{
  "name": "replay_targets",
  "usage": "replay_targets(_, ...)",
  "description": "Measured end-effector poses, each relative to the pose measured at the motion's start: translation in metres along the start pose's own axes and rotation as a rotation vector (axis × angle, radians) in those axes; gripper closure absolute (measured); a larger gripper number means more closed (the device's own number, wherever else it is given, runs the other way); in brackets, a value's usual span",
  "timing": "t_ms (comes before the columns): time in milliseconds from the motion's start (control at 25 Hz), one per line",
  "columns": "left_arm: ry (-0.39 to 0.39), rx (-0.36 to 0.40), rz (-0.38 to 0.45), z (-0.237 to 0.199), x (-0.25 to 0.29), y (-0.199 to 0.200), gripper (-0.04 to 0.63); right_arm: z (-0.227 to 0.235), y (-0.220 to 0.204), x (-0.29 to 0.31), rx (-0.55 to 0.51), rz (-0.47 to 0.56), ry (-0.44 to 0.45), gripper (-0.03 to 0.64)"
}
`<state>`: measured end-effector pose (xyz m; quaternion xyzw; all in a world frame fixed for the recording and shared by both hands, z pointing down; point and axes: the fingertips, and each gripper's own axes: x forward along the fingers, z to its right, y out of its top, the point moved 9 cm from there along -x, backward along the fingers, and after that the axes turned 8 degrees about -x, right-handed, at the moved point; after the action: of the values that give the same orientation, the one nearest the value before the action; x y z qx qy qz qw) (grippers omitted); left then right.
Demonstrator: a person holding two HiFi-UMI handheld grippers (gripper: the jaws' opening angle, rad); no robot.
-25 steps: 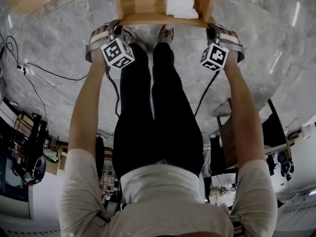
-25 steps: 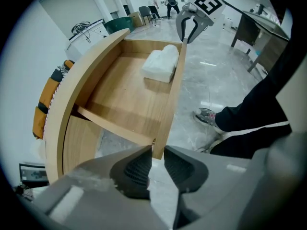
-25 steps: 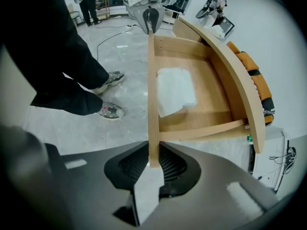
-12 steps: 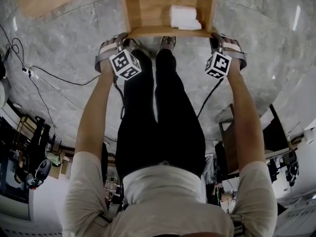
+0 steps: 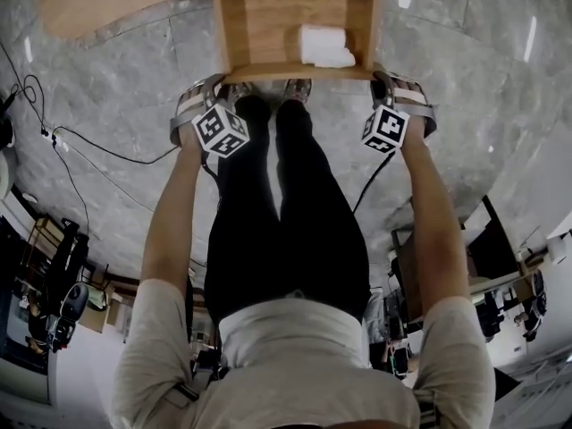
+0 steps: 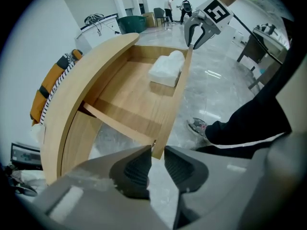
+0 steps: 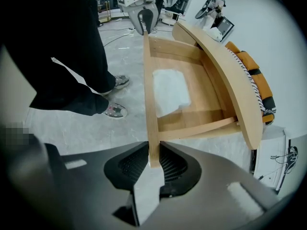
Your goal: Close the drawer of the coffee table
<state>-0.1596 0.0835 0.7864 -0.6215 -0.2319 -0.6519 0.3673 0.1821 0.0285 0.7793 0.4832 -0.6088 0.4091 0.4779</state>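
The coffee table's drawer (image 5: 259,25) stands pulled out from under the oval wooden top (image 5: 107,3), and a white folded bundle (image 5: 323,46) lies inside it. My left gripper (image 5: 214,88) is at the left end of the drawer front. Its jaws are slightly apart and have just eased wider, with the panel's corner (image 6: 154,147) at the tips (image 6: 156,152) and the pads off it. My right gripper (image 5: 391,79) is at the right end. In the right gripper view its jaws (image 7: 153,164) are shut on the front panel's edge (image 7: 149,90).
The person's black-trousered legs (image 5: 286,204) and shoes stand between the two arms, right at the drawer front. Cables (image 5: 98,141) trail over the grey marble floor at the left. An orange striped cushion (image 7: 254,80) lies beyond the table. Desks and other furniture stand further off.
Both grippers stay at the two ends of the drawer front and have risen slightly. The left gripper has rolled a little. More of the tabletop shows at the head view's top edge.
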Motion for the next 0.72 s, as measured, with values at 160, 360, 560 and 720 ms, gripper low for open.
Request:
replay_targets(160, -0.004, -0.017, -0.008, -0.003, -0.003, 0.004, 0.486, 0.004, -0.002, -0.002, 0.02, 0.003, -0.004, 0.537)
replay_targets(360, -0.031, -0.002, -0.015, -0.003, -0.001, 0.002, 0.486, 0.001, 0.002, -0.002, 0.043, -0.016, 0.009, 0.537)
replay_targets(560, -0.027, -0.013, -0.017, -0.006, 0.001, 0.002, 0.486, 0.002, 0.002, -0.001, 0.046, -0.02, -0.003, 0.537)
replay_targets(720, -0.031, -0.029, -0.015, -0.013, -0.004, 0.004, 0.485, 0.003, 0.003, -0.005, 0.054, -0.005, -0.012, 0.537)
